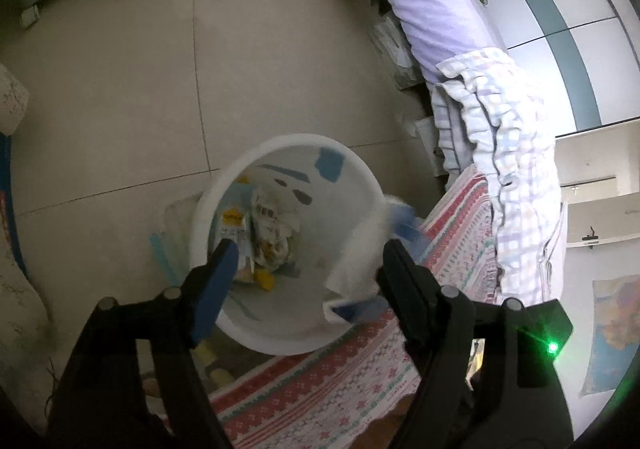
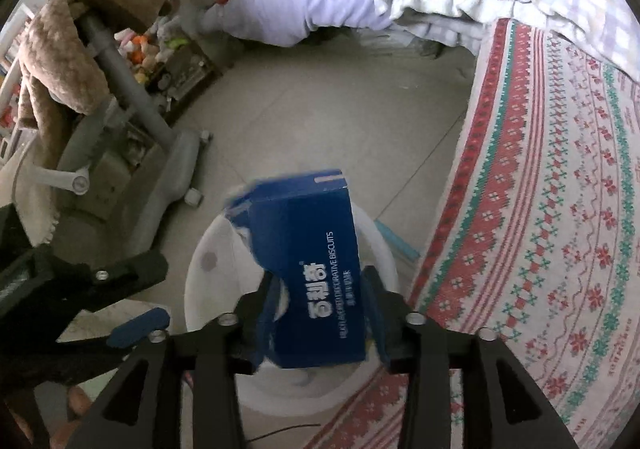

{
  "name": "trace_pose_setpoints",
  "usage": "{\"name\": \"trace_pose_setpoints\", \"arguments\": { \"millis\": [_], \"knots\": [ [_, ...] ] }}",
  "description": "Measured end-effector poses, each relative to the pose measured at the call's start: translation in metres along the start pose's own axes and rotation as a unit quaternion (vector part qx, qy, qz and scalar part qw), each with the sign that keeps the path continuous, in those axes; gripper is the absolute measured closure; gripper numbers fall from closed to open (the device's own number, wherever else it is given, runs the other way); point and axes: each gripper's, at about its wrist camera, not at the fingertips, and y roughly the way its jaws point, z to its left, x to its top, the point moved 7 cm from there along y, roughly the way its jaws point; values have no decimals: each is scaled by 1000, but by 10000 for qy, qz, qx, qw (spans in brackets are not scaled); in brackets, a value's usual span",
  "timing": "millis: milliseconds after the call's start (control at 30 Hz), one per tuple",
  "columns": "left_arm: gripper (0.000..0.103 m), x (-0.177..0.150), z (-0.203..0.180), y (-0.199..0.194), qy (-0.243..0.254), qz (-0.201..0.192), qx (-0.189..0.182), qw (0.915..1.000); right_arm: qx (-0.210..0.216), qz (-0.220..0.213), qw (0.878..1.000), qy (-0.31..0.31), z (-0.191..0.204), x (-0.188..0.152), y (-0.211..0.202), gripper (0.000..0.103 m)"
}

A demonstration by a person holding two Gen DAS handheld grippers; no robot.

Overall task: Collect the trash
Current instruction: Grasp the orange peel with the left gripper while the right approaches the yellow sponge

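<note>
Left wrist view: the left gripper hangs over a white bin on the tiled floor, its jaws spread wide with nothing between them. Inside the bin lie crumpled wrappers and a yellow scrap. A blurred white-and-blue piece sits at the bin's rim by the far finger — probably paper or packaging, though the blur hides which. A patterned blanket runs just beside the bin.

Right wrist view: the right gripper is clamped on a blue biscuit box, fingers pressing its two sides. The box is held directly above the bin — not yet inside. The blanket lies beside the bin; a grey wheeled chair stands on its other side.
</note>
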Motion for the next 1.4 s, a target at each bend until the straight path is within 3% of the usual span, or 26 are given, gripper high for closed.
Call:
{"name": "trace_pose_setpoints", "arguments": {
  "millis": [67,267,467,667,800,933,1000,1067,1167,1200,1233,1400],
  "knots": [
    [28,1,-2,-4,79,-96,81,9999,-31,-74,10000,-46,3,0,-2,31],
    [28,-2,-16,-9,305,-275,196,9990,-88,-216,9994,-260,-5,-4,-28,31],
    [28,-23,-57,-26,806,-542,337,9947,-179,-430,9987,-202,-44,-16,-76,31],
    [28,-74,-127,-36,2073,-870,500,9731,-397,-696,9968,61,-100,-27,-134,31],
    [28,-127,-172,-16,2800,-441,172,9588,-597,-744,9952,210,-151,-39,-180,31],
    [28,-172,-208,3,3211,-146,-58,9469,-1091,-856,9893,443,-218,-43,-236,30],
    [28,-201,-231,11,3497,31,-288,9364,-1312,-1001,9837,710,-256,-44,-266,23],
    [28,-230,-254,21,3920,129,-355,9192,-1566,-1105,9761,1026,-298,-49,-291,22],
    [28,-275,-283,44,4892,-198,177,8718,-1897,-1247,9610,1581,-362,-61,-317,22],
    [28,-292,-289,57,5189,-145,263,8543,-1936,-1268,9573,1733,-377,-67,-319,22],
    [28,-304,-292,68,5355,-18,294,8440,-1951,-1247,9536,1923,-392,-74,-319,22],
    [28,-351,-288,134,5607,778,461,8231,-1855,-948,9522,2234,-434,-80,-307,22]
  ]
}}
